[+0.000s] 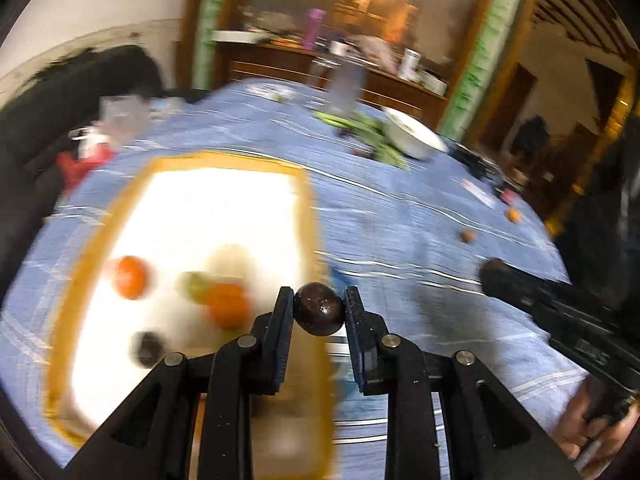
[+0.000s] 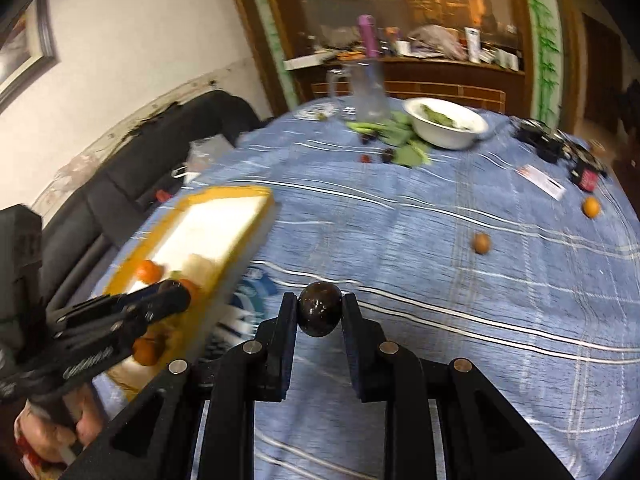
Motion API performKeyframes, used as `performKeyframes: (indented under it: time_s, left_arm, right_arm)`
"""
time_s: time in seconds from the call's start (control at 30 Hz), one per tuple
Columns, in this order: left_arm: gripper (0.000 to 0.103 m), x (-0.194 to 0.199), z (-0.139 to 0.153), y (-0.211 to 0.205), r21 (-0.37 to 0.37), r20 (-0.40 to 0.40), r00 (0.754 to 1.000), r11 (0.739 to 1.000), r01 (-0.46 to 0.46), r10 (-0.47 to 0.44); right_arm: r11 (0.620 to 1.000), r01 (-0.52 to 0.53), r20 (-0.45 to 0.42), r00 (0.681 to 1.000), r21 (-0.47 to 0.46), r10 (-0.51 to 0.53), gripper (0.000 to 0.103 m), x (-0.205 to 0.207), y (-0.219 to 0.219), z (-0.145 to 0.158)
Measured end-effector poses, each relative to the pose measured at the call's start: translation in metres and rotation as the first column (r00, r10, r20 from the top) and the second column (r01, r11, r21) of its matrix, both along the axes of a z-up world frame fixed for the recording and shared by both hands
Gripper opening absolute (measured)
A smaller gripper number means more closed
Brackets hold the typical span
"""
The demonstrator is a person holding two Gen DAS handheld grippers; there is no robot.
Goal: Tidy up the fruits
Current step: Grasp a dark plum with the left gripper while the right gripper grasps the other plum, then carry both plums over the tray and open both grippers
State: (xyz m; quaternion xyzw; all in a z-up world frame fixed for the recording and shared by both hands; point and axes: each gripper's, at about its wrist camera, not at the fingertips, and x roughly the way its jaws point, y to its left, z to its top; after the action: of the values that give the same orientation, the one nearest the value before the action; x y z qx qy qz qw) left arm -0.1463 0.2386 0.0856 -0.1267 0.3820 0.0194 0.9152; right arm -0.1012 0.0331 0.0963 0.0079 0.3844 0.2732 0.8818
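Gripping a dark plum [image 1: 319,314], the left gripper [image 1: 319,312] hangs over the tray's [image 1: 308,216] rim; the right gripper [image 2: 320,314] pinches another plum [image 2: 320,314] above the cloth [image 2: 440,280]. Round, glossy skins could slip out and roll off.

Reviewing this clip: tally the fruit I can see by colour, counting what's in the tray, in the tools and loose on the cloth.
Orange: 4, two in the tray, two loose
Dark: 3, left tool's, right tool's, one in the tray
Green: 1
Pale: 1, blurred
Total: 9
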Motion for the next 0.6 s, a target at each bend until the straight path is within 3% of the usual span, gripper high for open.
performKeyframes:
  time_s: [0.27,0.6]
  left_arm:
    - [0.024,-0.016,-0.011,0.064,0.037,-0.029,0.985,0.985,-0.168,0.170]
    - [0.025,-0.020,-0.030,0.087,0.066,-0.057,0.976,0.976,-0.206,0.209]
  right_arm:
    - [0.989,-0.146,-0.018,0.989,0.005,0.146,0.025,-0.017,0.075,-0.001]
    - [0.966,-0.239,-0.035,0.971,-0.104,0.236,0.025,-0.021,0.152,-0.028]
